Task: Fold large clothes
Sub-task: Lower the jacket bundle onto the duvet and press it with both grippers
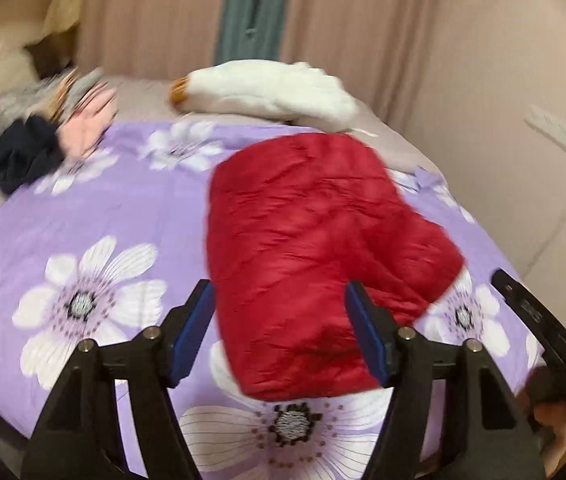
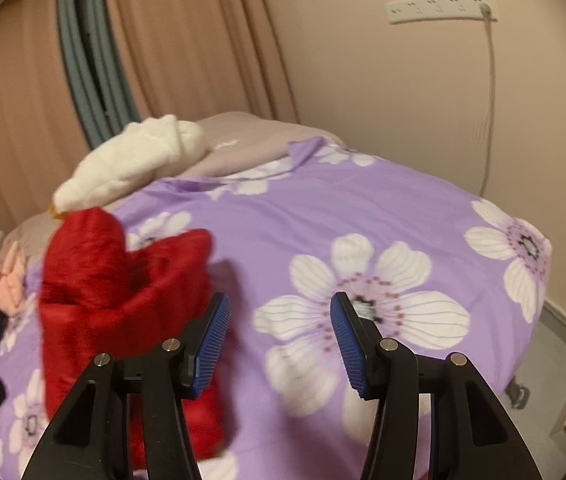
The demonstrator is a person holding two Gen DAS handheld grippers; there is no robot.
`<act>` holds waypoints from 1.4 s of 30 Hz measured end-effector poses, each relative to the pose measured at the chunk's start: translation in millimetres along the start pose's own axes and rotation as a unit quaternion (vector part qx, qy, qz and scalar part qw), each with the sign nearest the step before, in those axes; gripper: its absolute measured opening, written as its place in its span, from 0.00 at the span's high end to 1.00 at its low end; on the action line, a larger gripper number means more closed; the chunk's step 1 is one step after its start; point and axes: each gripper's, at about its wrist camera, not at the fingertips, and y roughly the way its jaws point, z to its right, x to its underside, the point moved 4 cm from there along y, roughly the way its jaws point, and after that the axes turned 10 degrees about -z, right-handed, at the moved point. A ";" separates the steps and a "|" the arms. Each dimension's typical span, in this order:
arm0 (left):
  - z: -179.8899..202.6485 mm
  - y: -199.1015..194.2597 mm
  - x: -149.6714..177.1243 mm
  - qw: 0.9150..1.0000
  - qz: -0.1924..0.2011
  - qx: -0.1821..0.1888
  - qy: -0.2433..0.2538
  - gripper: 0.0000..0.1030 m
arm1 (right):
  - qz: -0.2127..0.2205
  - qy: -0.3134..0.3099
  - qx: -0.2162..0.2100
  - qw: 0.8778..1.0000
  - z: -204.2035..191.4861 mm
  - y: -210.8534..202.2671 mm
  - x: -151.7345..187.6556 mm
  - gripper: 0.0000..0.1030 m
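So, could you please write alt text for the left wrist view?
A folded red puffer jacket lies on a purple floral bedspread, seen between the open left claw. A white plush toy and a pile of clothes sit behind it.

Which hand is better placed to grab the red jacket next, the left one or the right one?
Probably the left. The left gripper is open with the red jacket straight ahead between its fingers. The right gripper, also open, faces the flowered bedspread, with the jacket off to its left.
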 end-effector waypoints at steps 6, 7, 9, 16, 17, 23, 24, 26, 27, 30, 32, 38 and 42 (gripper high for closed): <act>-39.5 5.2 -5.9 0.998 0.016 -0.011 -0.065 0.37 | 0.016 -0.039 -0.021 0.999 -36.6 -12.1 -5.0 0.49; -43.4 5.1 -9.3 0.997 0.021 -0.018 -0.068 0.37 | 0.017 -0.041 -0.026 0.999 -41.5 -13.3 -6.1 0.49; -49.9 6.6 -14.2 0.997 0.028 -0.038 -0.069 0.40 | 0.020 -0.046 -0.037 0.998 -53.6 -16.1 -9.5 0.49; -73.6 19.7 -35.8 0.992 0.038 -0.066 -0.102 0.48 | 0.023 -0.084 -0.063 0.994 -104.5 -10.1 -25.3 0.49; -75.4 23.0 -39.8 0.991 0.040 -0.069 -0.106 0.48 | 0.016 -0.089 -0.066 0.994 -112.6 -4.7 -27.7 0.49; -72.6 68.1 -74.6 0.989 0.039 -0.075 -0.122 0.48 | -0.002 -0.079 -0.076 0.994 -133.5 19.5 -38.9 0.49; -71.7 78.9 -80.2 0.989 0.034 -0.076 -0.124 0.48 | -0.005 -0.069 -0.088 0.994 -135.5 25.7 -41.3 0.49; -67.9 112.6 -86.8 0.989 0.002 -0.081 -0.125 0.48 | -0.014 -0.069 -0.093 0.993 -140.3 39.1 -41.3 0.49; -66.0 127.2 -85.2 0.989 -0.012 -0.078 -0.126 0.48 | -0.024 -0.070 -0.081 0.994 -140.8 51.1 -39.9 0.49; -62.9 167.8 -69.5 0.988 -0.027 -0.084 -0.130 0.47 | -0.054 -0.068 -0.057 0.995 -132.1 89.0 -29.4 0.49; -64.4 182.7 -57.3 0.987 -0.012 -0.059 -0.146 0.47 | -0.069 -0.078 -0.040 0.994 -124.1 117.4 -16.9 0.48; -65.9 206.4 -53.4 0.985 -0.005 -0.047 -0.164 0.39 | -0.025 -0.079 -0.038 0.996 -107.2 154.8 7.5 0.37; -54.7 206.7 -54.7 0.985 0.013 -0.092 -0.143 0.39 | -0.010 -0.089 -0.023 0.996 -108.2 156.3 11.6 0.37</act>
